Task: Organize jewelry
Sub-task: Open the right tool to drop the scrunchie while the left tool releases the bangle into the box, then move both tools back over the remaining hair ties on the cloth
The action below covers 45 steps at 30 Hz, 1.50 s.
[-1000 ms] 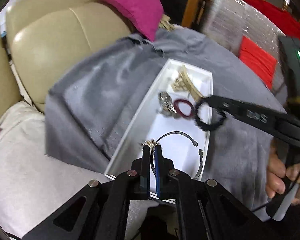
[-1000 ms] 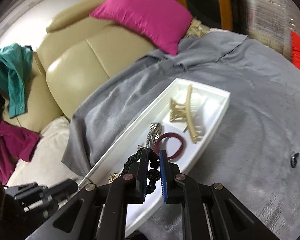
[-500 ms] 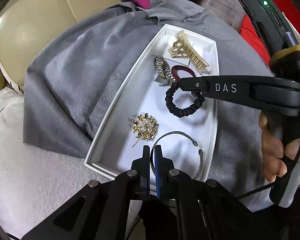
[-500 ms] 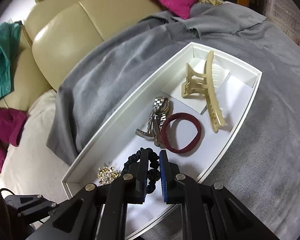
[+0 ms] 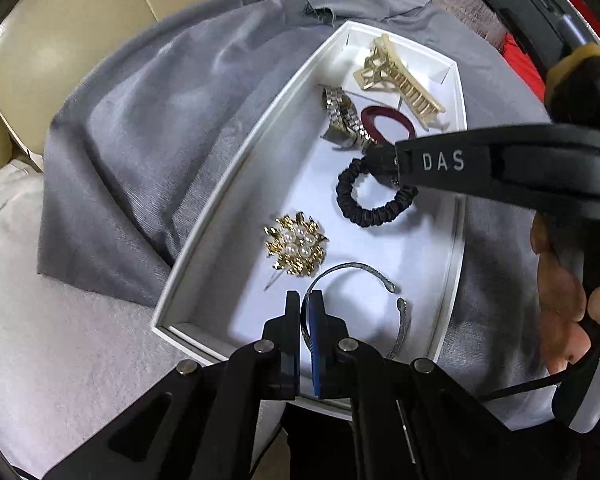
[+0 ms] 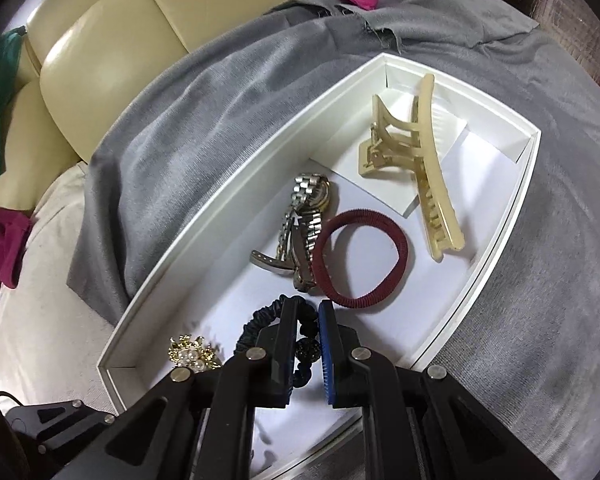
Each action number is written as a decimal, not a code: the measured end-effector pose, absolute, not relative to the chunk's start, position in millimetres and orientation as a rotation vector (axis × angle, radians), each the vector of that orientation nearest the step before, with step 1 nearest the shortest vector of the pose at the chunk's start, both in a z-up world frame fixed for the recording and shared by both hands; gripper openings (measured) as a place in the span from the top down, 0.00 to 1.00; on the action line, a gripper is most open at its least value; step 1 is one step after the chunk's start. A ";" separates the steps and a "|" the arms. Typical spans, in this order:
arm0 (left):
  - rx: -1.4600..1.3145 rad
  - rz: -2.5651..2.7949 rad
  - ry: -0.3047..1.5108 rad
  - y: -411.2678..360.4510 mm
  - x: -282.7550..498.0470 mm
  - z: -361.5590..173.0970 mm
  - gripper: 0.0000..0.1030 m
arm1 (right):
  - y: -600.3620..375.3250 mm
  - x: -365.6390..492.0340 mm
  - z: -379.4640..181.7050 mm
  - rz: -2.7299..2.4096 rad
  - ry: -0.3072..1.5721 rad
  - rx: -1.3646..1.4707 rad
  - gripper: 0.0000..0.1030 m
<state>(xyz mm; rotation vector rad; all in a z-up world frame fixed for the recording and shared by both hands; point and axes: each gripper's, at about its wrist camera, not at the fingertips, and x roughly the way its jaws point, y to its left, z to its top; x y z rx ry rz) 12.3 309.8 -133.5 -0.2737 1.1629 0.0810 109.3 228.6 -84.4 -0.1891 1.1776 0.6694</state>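
Grey woven cloth (image 5: 148, 128), ruffled black scrunchie (image 5: 374, 200)

The only writing showing anywhere is the word "DAS", in pale capital letters, sitting on the flat black side of the right gripper (image 5: 384, 158) as it is reaching across the left wrist view from the right edge. The letters are standing upright and evenly spaced, reading left to right along the finger. In the right wrist view nothing readable is showing: no label, number or brand mark is appearing on anything there.
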 end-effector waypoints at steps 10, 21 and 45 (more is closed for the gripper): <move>-0.299 0.090 1.186 314.5 17.5 -144.8 0.96 | 232.7 118.7 -87.5 0.677 1.229 -0.162 0.87; -0.304 0.094 1.197 312.7 21.2 -146.4 0.63 | 218.1 118.8 -78.9 0.703 1.218 -0.092 0.75; 0.116 0.137 0.859 197.2 -3.7 -17.9 0.50 | -8.9 85.8 -13.4 0.596 0.975 0.200 0.75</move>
